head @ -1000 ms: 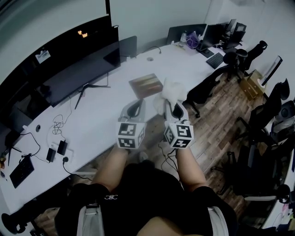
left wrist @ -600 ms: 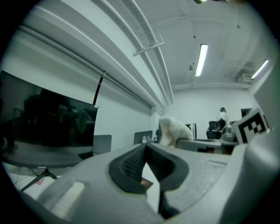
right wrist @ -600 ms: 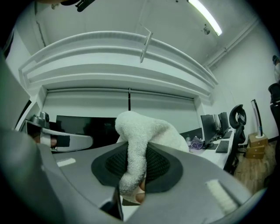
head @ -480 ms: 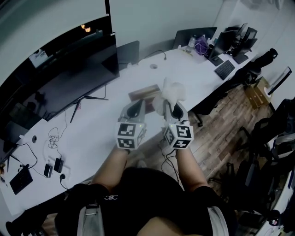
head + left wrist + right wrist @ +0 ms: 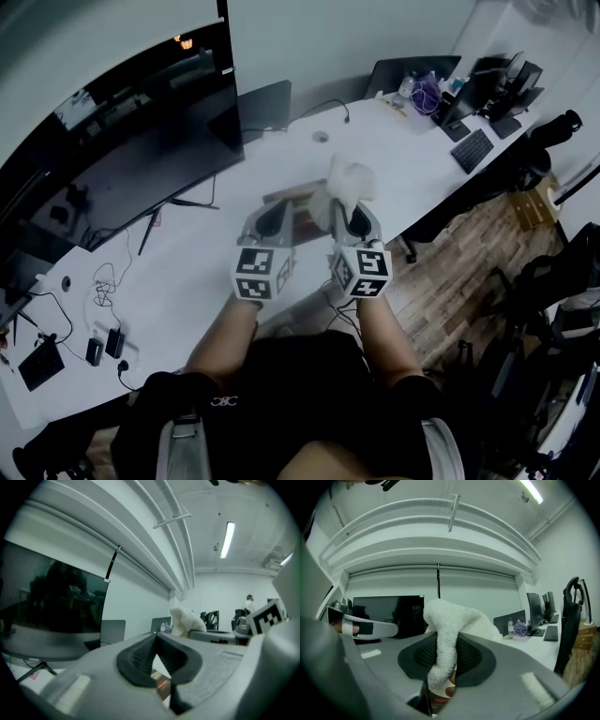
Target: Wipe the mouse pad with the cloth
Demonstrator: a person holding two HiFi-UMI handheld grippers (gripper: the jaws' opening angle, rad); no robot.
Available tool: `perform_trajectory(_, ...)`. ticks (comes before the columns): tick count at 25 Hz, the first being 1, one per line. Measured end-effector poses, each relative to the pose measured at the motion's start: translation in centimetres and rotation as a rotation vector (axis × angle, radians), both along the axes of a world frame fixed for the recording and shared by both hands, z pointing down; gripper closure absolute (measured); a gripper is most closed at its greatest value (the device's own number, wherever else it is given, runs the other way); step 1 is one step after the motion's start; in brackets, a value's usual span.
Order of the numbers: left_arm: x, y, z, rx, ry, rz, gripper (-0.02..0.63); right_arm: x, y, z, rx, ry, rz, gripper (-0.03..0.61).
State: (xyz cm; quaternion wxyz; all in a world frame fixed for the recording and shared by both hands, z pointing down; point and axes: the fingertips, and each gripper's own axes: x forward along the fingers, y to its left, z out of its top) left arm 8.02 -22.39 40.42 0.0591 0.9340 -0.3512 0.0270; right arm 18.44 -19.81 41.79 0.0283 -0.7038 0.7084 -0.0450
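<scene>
Bunched white cloth [image 5: 349, 178] held above the flat brown mouse pad [image 5: 302, 208].

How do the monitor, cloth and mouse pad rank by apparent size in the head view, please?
1. Monitor, by far.
2. Cloth, though held nearer the camera.
3. Mouse pad, partly covered; unsure against the cloth.

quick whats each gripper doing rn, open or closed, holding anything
Left gripper: closed, nothing between its jaws.
Right gripper: closed on the white cloth.
</scene>
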Motion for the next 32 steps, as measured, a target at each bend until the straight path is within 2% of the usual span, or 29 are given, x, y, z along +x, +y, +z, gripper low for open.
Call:
perform_trajectory(7,-1.8,-1.1,0.4,-0.007,-0.012,-0.08,0.615,-1.5,-2.3,1.4,-0.031,-0.007,-0.086,0.499)
perform_trajectory(13,-4.0,-2.5,0.4,-0.002,-0.019,-0.189,0.615,-3.6,-5.6,3.7,-0.084,0.003,-0.199,0.499)
perform_trajectory(22,-7.5,-4.0,1.5,-0.039,-0.032,-0.338,0.615,-7.8,-9.7,10.2,-0.239,0.037,-0.37,0.499)
perform_trajectory(32,-9.4,-4.4,3.2,-0.081,-0.048,-0.42,0.615,-10.4,-11.9,17.6,-0.42,0.092,-0.464,0.499)
